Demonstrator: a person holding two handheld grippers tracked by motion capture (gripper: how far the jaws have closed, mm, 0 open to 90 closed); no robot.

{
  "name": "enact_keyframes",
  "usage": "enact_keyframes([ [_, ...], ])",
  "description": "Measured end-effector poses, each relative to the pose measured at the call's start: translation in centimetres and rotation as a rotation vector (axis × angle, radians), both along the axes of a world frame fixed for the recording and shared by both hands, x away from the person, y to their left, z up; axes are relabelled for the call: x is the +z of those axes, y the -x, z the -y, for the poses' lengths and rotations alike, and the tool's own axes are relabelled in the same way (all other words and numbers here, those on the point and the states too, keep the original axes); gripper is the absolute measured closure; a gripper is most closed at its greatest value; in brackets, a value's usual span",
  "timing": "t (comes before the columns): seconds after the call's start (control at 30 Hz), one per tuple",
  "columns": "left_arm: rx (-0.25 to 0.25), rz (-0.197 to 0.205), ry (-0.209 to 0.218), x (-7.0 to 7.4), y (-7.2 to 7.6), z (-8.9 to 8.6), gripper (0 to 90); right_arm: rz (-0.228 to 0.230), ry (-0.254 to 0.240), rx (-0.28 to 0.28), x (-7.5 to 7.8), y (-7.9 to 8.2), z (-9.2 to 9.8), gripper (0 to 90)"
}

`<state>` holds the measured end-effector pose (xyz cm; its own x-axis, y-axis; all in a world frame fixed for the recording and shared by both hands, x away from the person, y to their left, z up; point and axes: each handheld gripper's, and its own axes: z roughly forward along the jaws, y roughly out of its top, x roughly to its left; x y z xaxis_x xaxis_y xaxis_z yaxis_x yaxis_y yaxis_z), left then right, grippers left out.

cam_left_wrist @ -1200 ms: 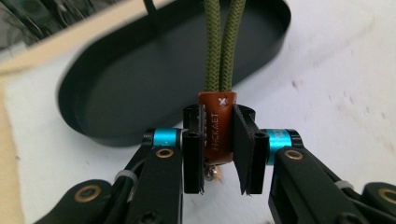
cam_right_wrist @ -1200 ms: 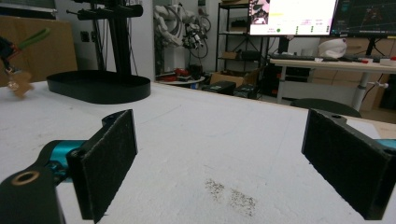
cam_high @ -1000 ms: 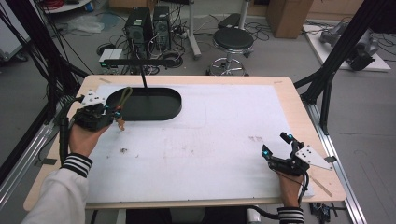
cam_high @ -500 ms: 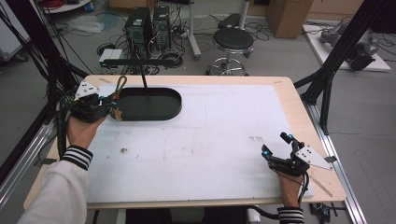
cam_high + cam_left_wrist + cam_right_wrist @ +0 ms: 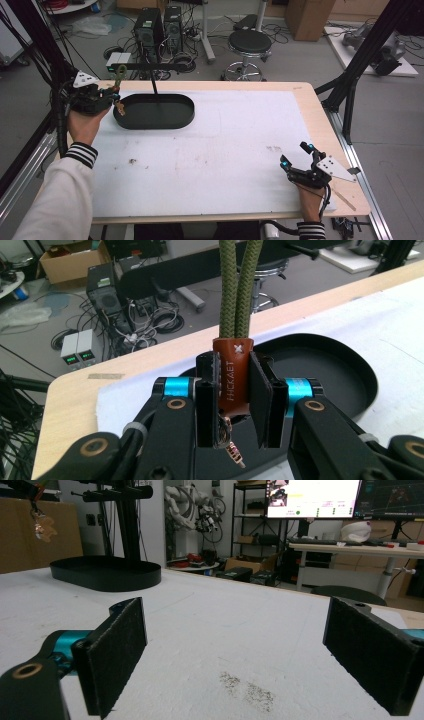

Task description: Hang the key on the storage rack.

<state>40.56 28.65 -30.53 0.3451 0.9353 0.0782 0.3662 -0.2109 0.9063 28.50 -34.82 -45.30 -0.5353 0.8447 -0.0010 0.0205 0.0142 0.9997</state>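
My left gripper point(image 5: 113, 96) is held up at the table's far left, beside the black oval tray point(image 5: 186, 117). It is shut on a brown leather tag point(image 5: 234, 381) of a keychain. The keychain's olive rope loop point(image 5: 120, 75) rises above the jaws toward the black crossbar point(image 5: 150, 65) of a stand in the tray. Small metal charms point(image 5: 231, 447) dangle below the tag. My right gripper point(image 5: 295, 153) rests on the white mat near the front right, open, with nothing between its pads point(image 5: 119, 650). In the right gripper view the tray point(image 5: 107, 575) and hanging charm point(image 5: 45, 527) lie far off.
The stand's thin post point(image 5: 154, 85) rises from the tray's far side. A white mat point(image 5: 225, 150) covers the wooden table, with faint dirt marks point(image 5: 247, 690) near the right gripper. Black frame struts point(image 5: 350, 90) stand at the right edge; a stool point(image 5: 249, 42) and computers point(image 5: 160, 25) sit beyond.
My left gripper has lifted and moved farther away and slightly left with the keychain, bringing the rope loop up near the crossbar. The right gripper has not moved.
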Motion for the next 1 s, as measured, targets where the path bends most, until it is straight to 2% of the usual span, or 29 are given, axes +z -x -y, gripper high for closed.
enact_keyframes([
  [0.23,0.026,-0.004,0.018,-0.3,-1.1,-0.9,74.5,0.000,0.000,0.000,0.0,0.0,0.0,9.4],
  [0.53,0.050,-0.033,0.041,-1.3,-2.5,-1.6,74.5,-0.003,-0.001,-0.003,0.0,0.0,0.0,9.3],
  [1.0,0.077,-0.074,0.052,-2.4,-3.7,-2.2,74.5,0.008,0.004,-0.004,0.0,-0.1,0.0,9.4],
])
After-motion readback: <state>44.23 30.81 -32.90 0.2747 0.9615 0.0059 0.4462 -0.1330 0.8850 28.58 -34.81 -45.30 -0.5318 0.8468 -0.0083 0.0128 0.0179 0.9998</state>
